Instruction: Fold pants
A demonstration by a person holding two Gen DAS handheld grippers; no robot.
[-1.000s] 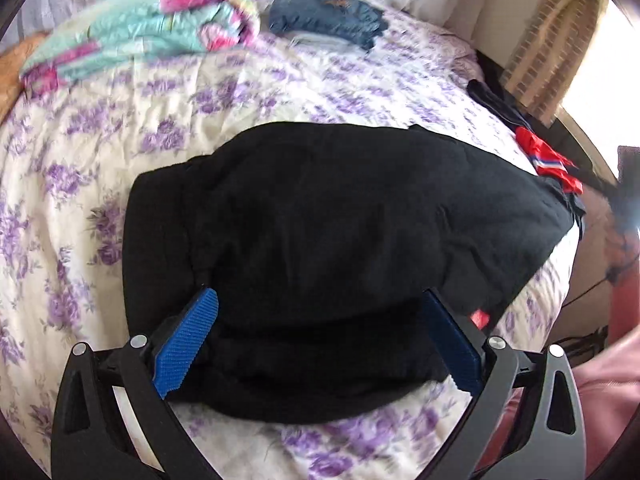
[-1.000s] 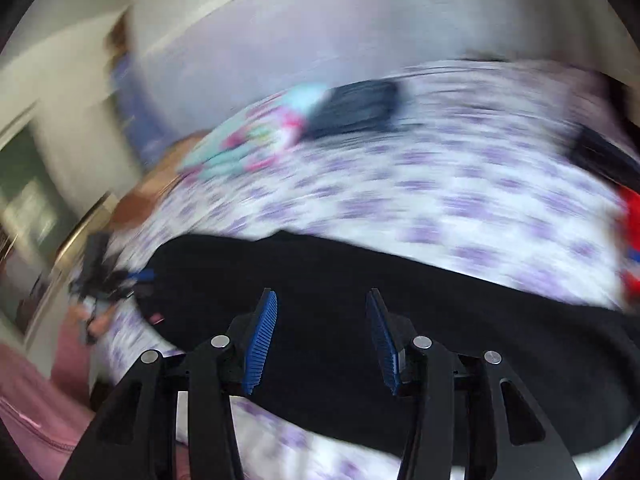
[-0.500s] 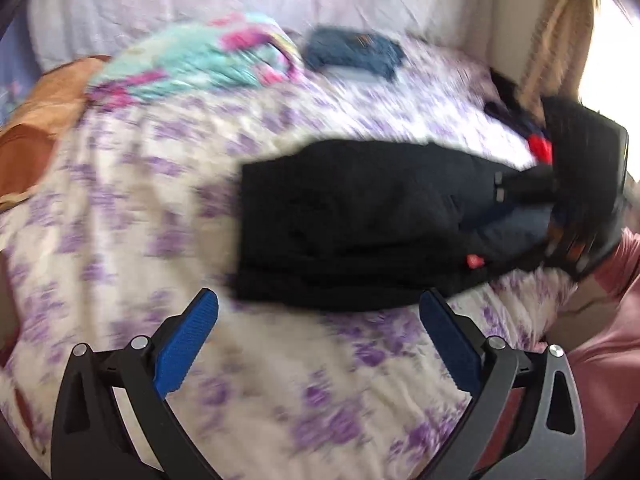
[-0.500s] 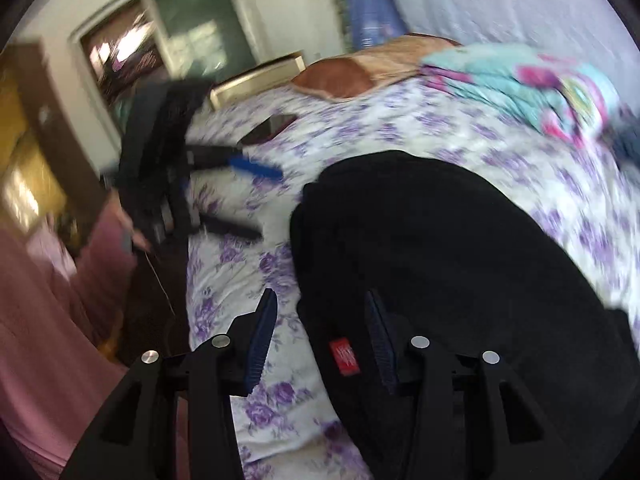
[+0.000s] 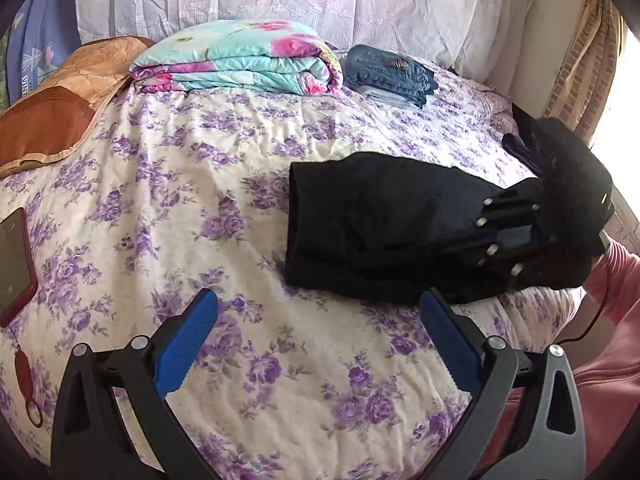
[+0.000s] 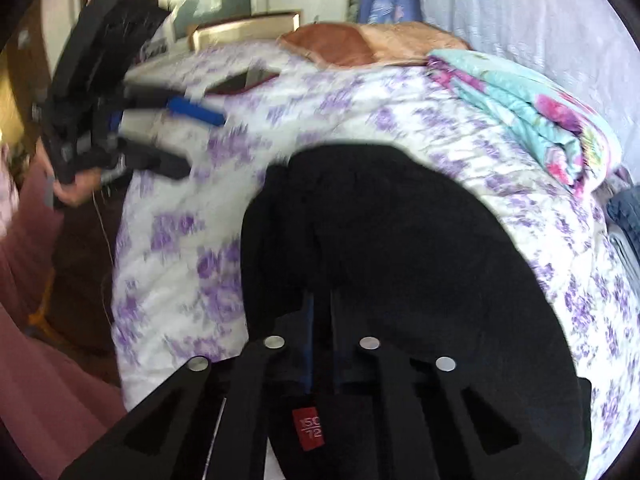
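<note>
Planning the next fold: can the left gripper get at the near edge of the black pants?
Probably yes: the left gripper is open over bare bedspread, nothing between it and the black pants.

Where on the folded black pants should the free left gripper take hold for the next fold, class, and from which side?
Probably the near-left corner of the black pants, approached from the bare floral bedspread. That folded edge lies flat and clear, while the right gripper is shut on the opposite end. The left gripper stands open just short of it.
</note>
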